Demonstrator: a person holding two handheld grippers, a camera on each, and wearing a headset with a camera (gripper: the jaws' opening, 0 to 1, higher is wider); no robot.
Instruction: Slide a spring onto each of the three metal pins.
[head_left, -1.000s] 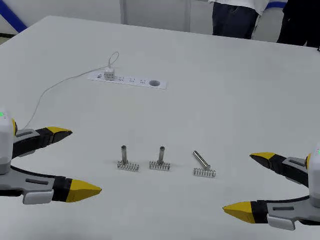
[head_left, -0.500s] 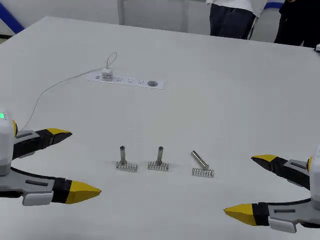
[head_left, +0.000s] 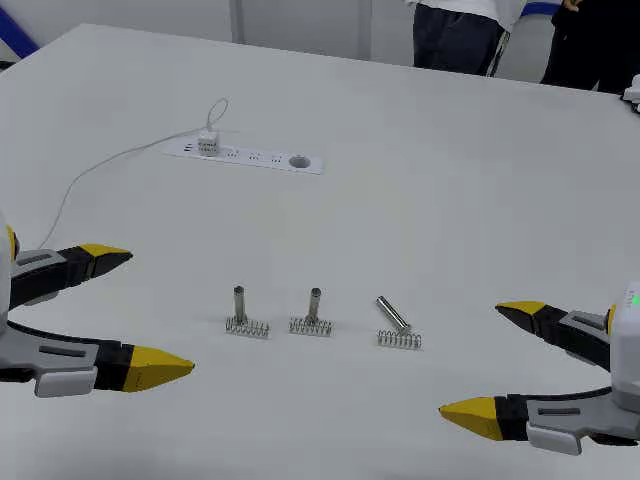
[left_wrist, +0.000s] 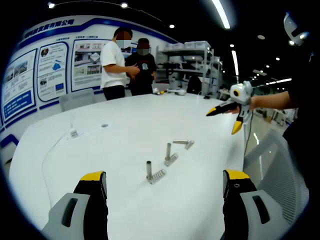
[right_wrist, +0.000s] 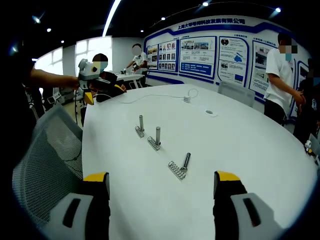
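Three springs (head_left: 309, 326) still lie loose by their pins (head_left: 315, 300), only the view shifting; left gripper (head_left: 160, 311) at 8 o'clock and right gripper (head_left: 469, 359) at 4 hang wide, empty, so threading is unstarted.

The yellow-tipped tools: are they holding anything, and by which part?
Nothing is held. The left tool and right tool are both open; the springs and pins sit on the table between them.

pins (head_left: 315, 302) in row on table (head_left: 480, 200) | springs (head_left: 309, 326) before them (close) | power strip (head_left: 255, 156) behind
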